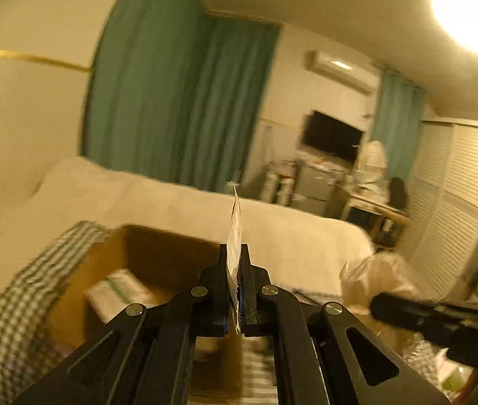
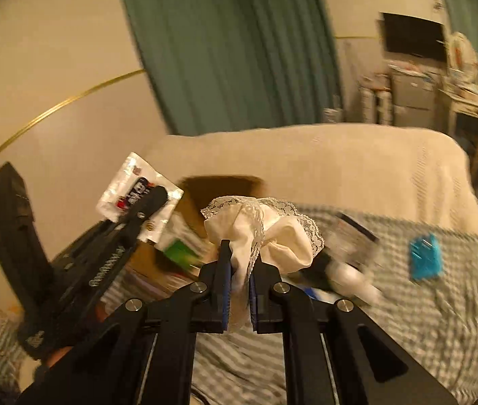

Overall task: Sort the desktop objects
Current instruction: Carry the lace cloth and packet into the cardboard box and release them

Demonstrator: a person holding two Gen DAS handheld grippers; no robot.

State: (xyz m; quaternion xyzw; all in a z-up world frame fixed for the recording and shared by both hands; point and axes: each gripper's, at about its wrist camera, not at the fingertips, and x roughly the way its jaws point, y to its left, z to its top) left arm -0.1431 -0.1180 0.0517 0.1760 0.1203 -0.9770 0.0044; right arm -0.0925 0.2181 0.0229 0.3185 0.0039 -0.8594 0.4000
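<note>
My left gripper is shut on a thin white printed packet, seen edge-on and standing up between the pads. The right wrist view shows that same packet flat-on, with red and dark print, clamped in the left gripper at the left. My right gripper is shut on a cream cloth with lace trim, which bunches above the fingers. Both are held in the air above an open cardboard box that sits on a checked cloth. A white and green carton lies inside the box.
A blue packet and a blurred white and dark item lie on the checked cloth to the right. Behind it is a bed with a cream cover. Teal curtains, a dark screen and cluttered shelves stand further back.
</note>
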